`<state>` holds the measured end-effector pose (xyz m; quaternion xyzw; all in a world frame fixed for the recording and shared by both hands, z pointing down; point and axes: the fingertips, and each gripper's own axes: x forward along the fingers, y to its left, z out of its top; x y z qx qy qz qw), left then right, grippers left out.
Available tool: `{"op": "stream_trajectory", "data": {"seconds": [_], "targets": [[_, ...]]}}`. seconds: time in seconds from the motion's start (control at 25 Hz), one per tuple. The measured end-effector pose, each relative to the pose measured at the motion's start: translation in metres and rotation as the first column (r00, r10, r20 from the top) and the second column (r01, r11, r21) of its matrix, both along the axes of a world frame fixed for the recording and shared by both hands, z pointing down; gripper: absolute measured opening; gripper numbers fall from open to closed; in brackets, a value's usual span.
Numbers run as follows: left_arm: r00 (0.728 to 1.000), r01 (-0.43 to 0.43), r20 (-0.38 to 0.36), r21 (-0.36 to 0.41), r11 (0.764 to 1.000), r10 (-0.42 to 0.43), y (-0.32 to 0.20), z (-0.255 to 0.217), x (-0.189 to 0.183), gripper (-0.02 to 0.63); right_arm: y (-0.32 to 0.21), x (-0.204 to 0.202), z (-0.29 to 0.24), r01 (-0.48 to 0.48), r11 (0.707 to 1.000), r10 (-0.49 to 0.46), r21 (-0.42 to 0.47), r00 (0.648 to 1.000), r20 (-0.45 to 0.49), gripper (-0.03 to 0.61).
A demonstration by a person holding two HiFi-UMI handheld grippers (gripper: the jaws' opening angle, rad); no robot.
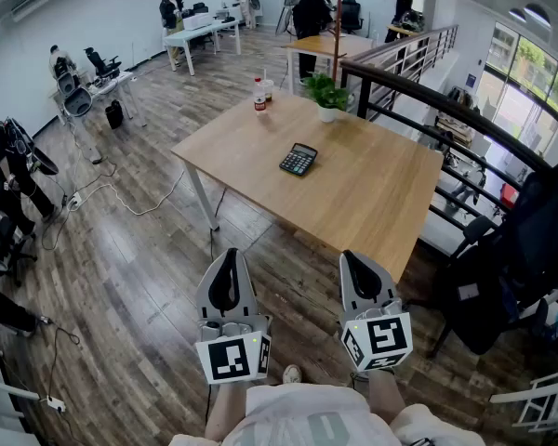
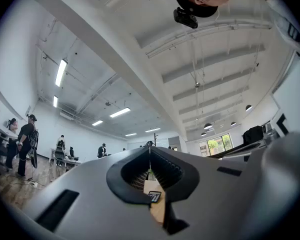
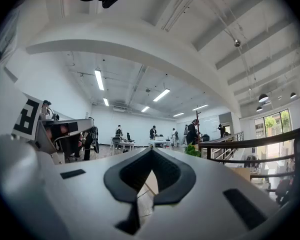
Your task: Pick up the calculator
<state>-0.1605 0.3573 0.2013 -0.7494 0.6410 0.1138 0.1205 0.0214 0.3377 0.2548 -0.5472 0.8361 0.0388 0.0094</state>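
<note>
Left hand-held gripper [image 1: 227, 255]: jaws clenched together, nothing between them, over wood floor [image 1: 139, 277]. Right hand-held gripper [image 1: 352, 256] beside it: jaws likewise pressed together, empty. Both short of worktop [image 1: 381, 193]. Calculator [image 1: 298, 159] flat mid-worktop, well apart from both. Beyond: potted plant [image 1: 326, 94], bottle [image 1: 259, 97] near far edge.

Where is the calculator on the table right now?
In the head view, the calculator lies flat near the middle of the wooden table, on the near side of the potted plant and the bottle.
</note>
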Motion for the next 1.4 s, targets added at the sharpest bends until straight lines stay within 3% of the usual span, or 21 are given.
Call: {"op": "stream_trajectory", "data": {"seconds": [0.88,1.4], "targets": [[1.0,-0.025,-0.009,-0.013,1.0,0.025,-0.019,0.018,-0.014,0.011,-0.009,-0.007,0.004,-0.016,0.999,0.016,0.032,1.0,-0.015,0.018],[0.997,-0.077,-0.004,-0.033,0.996,0.077,-0.074,0.027,-0.009,0.011,-0.06,-0.021,-0.012,-0.029,0.995,0.036,0.1,0.997,-0.067,0.018]]}}
